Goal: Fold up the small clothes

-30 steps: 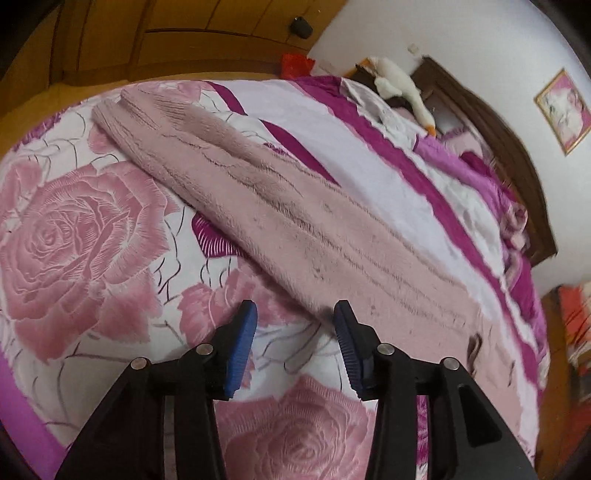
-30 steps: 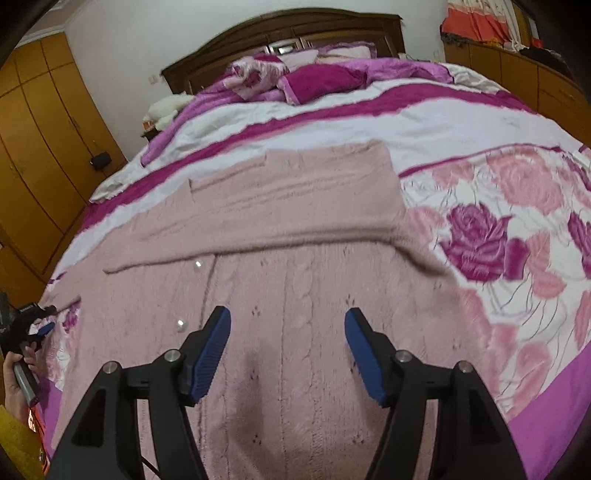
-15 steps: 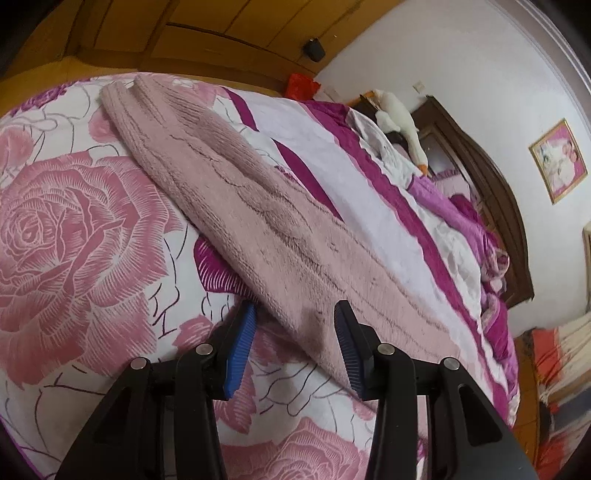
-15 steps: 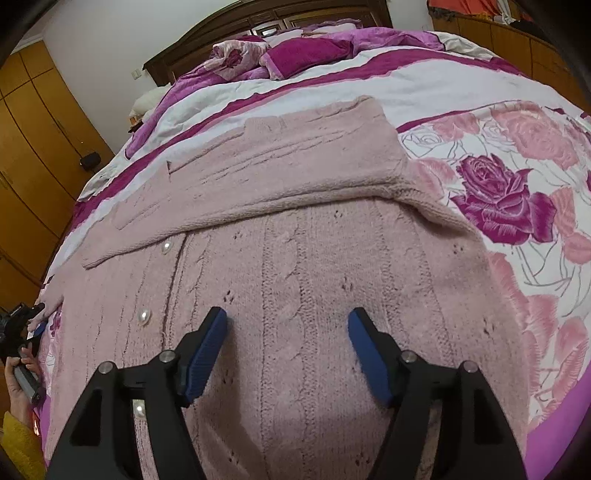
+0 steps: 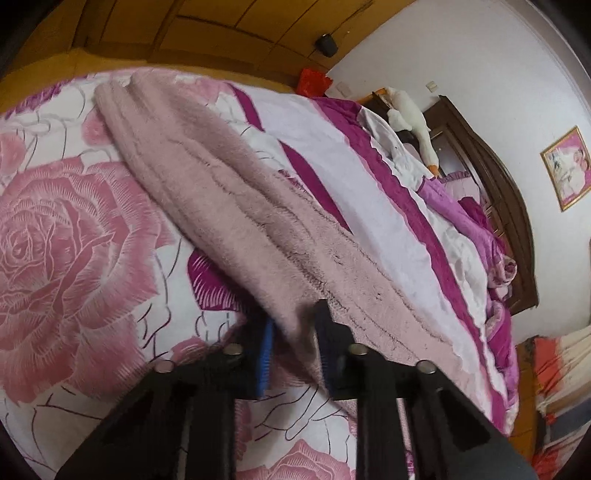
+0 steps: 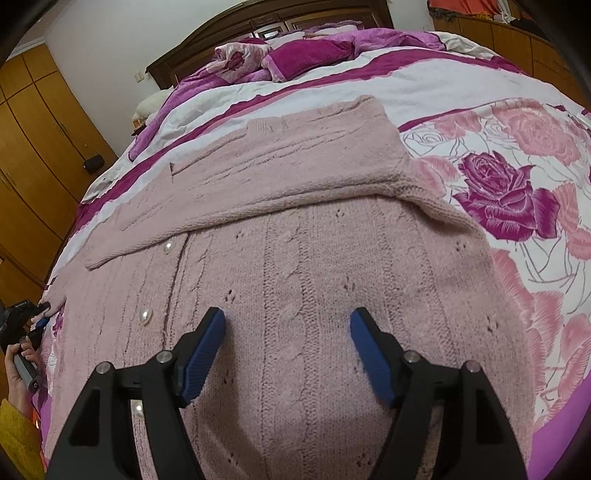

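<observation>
One pink cable-knit cardigan (image 6: 295,258), pearl-buttoned, spread flat on a bed (image 6: 517,184); one sleeve folded across its chest, upper centre of the right wrist view. In the left wrist view, its other sleeve (image 5: 207,192) runs from upper left toward lower centre.

Left gripper (image 5: 293,336): jaws narrow, closed on the sleeve's edge, image blurred there.

Right gripper (image 6: 288,332): jaws wide, low over the cardigan's body, lower centre; contact cannot be told.

Surface: rose-print bedspread (image 5: 66,240), pink and magenta on white, with magenta stripes.

Room: dark wooden headboard (image 6: 269,18), crumpled purple quilt (image 6: 295,55), orange-brown wardrobes (image 6: 33,147), white wall, framed picture (image 5: 567,168), white goose plush (image 5: 410,118).
</observation>
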Available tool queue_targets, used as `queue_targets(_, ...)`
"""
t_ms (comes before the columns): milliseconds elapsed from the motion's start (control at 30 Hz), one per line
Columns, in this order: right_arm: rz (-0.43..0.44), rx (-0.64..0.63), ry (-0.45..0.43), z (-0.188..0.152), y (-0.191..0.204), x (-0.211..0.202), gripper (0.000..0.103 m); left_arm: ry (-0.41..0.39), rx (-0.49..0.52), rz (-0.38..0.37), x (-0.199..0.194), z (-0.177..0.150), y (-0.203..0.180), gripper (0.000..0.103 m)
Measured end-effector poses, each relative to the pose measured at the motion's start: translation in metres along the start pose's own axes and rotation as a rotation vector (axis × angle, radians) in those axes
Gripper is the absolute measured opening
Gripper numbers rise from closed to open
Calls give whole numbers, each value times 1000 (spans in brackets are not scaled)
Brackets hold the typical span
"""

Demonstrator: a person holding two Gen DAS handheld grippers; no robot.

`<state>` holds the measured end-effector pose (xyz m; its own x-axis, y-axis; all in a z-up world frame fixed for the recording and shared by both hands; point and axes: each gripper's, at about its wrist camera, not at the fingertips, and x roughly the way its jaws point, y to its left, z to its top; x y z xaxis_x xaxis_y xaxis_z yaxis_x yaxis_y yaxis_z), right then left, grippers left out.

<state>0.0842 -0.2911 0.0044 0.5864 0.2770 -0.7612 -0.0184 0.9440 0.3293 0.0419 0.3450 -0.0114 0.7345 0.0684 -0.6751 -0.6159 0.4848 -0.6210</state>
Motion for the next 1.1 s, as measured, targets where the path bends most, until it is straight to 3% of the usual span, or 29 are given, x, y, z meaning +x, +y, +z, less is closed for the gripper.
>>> queue_targets(100, 9, 6, -2, 0, -2, 0, 74, 15, -5, -37, -4, 2, 4, 0)
queue_targets(267, 18, 12, -5, 0, -3, 0, 75, -3, 70, -81, -20, 1, -12, 0)
queue_targets(600, 32, 22, -17, 0, -5, -2, 75, -38, 258, -229, -55, -6, -89, 0)
queue_targets(900, 46, 39, -42, 3, -5, -8, 74, 4, 372, -375, -69, -40, -164, 0)
queue_targets(1100, 56, 34, -75, 4, -5, -16, 75, 59, 467, -399, -66, -73, -212, 0)
